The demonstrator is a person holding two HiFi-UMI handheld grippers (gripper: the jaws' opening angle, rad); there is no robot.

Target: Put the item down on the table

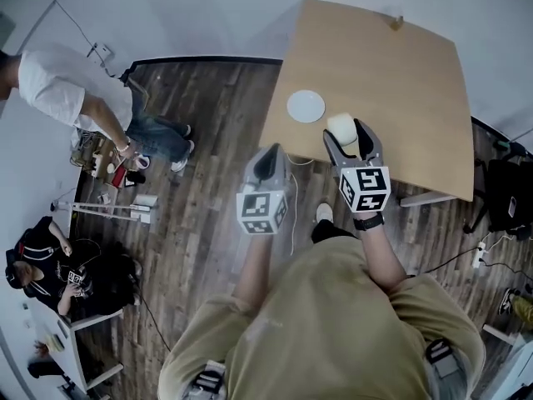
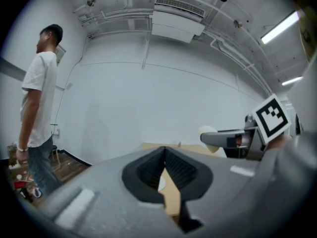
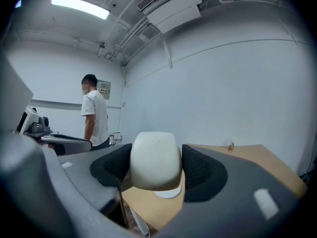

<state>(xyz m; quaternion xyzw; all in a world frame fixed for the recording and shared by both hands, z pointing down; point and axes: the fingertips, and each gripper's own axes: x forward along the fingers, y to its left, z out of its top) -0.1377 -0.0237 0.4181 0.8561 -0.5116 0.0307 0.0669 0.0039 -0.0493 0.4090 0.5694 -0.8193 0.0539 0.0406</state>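
Observation:
A cream, rounded cup-like item (image 1: pixel 341 128) (image 3: pixel 154 160) sits between the jaws of my right gripper (image 1: pixel 352 133) (image 3: pixel 155 166), which is shut on it and holds it above the near edge of the wooden table (image 1: pixel 416 98). From the left gripper view the same item (image 2: pixel 214 134) shows at the right, in the other gripper's jaws. My left gripper (image 1: pixel 268 162) (image 2: pixel 166 171) is shut with nothing in it, just off the table's near left corner, over the floor. A white round plate (image 1: pixel 306 106) (image 3: pixel 168 193) lies on the table just beyond the item.
A small brown object (image 1: pixel 396 22) (image 3: pixel 231 146) stands at the table's far edge. A person in a white shirt (image 1: pixel 79 98) (image 2: pixel 37 108) stands at the left; another sits lower left (image 1: pixel 50 265). Cables and a power strip (image 1: pixel 479 255) lie on the floor at right.

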